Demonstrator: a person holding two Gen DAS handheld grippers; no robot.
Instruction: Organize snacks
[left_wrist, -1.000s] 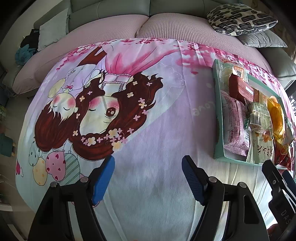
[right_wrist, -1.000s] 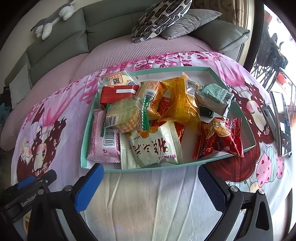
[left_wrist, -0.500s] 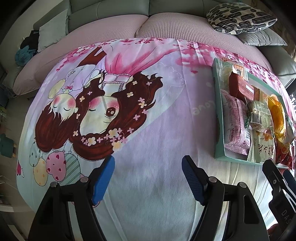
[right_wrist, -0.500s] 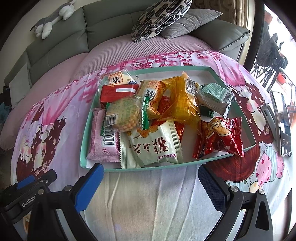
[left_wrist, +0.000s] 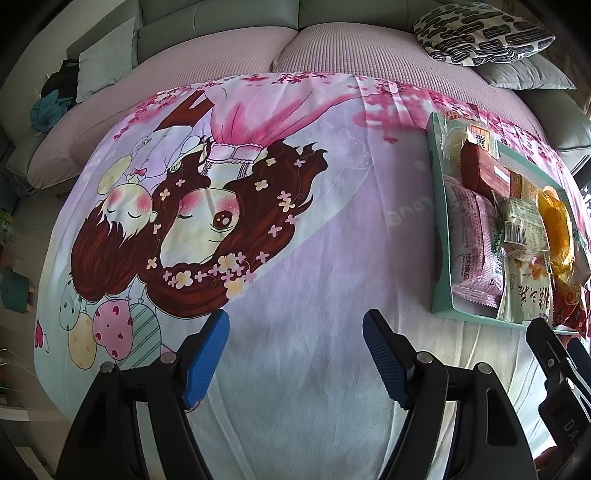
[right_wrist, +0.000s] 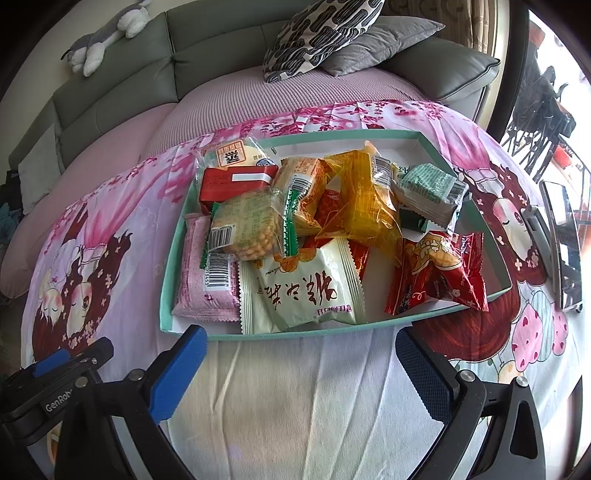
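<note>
Right wrist view: the right gripper (right_wrist: 301, 369) hangs with its jaws spread wide and nothing between them, just short of the near wall of the tray (right_wrist: 164, 295). Beyond that wall the snacks lie heaped inside: a white pack (right_wrist: 306, 288) against the near wall, a pink pack (right_wrist: 201, 269) at its left, a round cracker pack (right_wrist: 243, 225) on top of both, a red box (right_wrist: 236, 182) behind, a yellow bag (right_wrist: 364, 206) in the middle, a green pack (right_wrist: 430, 188) to the right, and a red bag (right_wrist: 437, 273) whose corner hangs over the near rim. No snack shows on the cloth (right_wrist: 295, 398) outside the tray.

Left wrist view: the left gripper (left_wrist: 295, 354) is likewise wide apart and empty, over bare cloth well to the left of the tray, which lies at that view's right edge.

Every pack sits in the tray, yet in a jumble; that fits a gathering that is complete as well as a sorting still in progress, and these views do not settle which.

Risks, as I judge them: the packs overlap, so closing on one could drag or tip its neighbours; the crinkly film may slip from the pads; the red bag could slide off the rim if nudged; pushing the tray wall may shift the tray and bunch the cloth.
</note>
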